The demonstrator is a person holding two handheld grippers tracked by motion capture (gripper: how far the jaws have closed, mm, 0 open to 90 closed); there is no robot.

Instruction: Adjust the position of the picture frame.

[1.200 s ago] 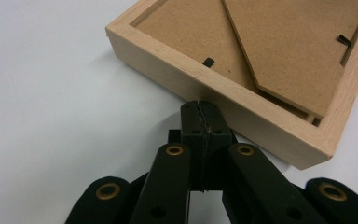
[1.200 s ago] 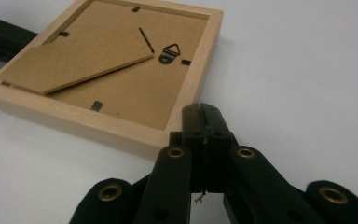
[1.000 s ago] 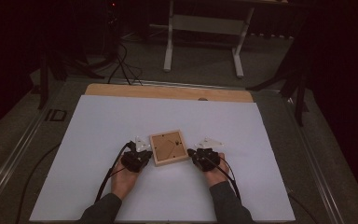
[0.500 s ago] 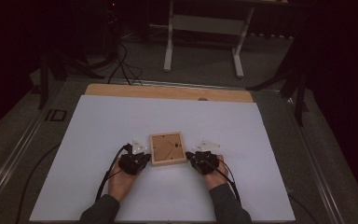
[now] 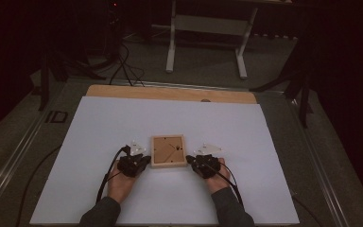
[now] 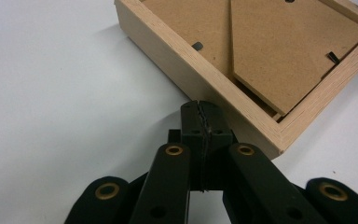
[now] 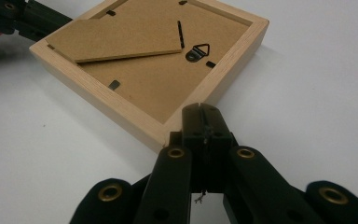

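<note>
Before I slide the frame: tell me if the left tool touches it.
Touching. In the left gripper view the shut left tool has its tips butted against the frame's wooden side, with no gap showing.

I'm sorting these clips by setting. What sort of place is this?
Probably a lab or recording workspace, not a home: a white-covered table under bright light in a dark room, cables on the floor, and a metal stand behind.

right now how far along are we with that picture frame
Early stage, I'd judge. Done: the picture frame lies back up on the white table, with its cardboard stand and hanger showing. In hand: the left gripper and right gripper, both shut, sit against opposite sides of the frame, holding nothing. Left: the small black tabs look unturned and the backing is in place.
</note>
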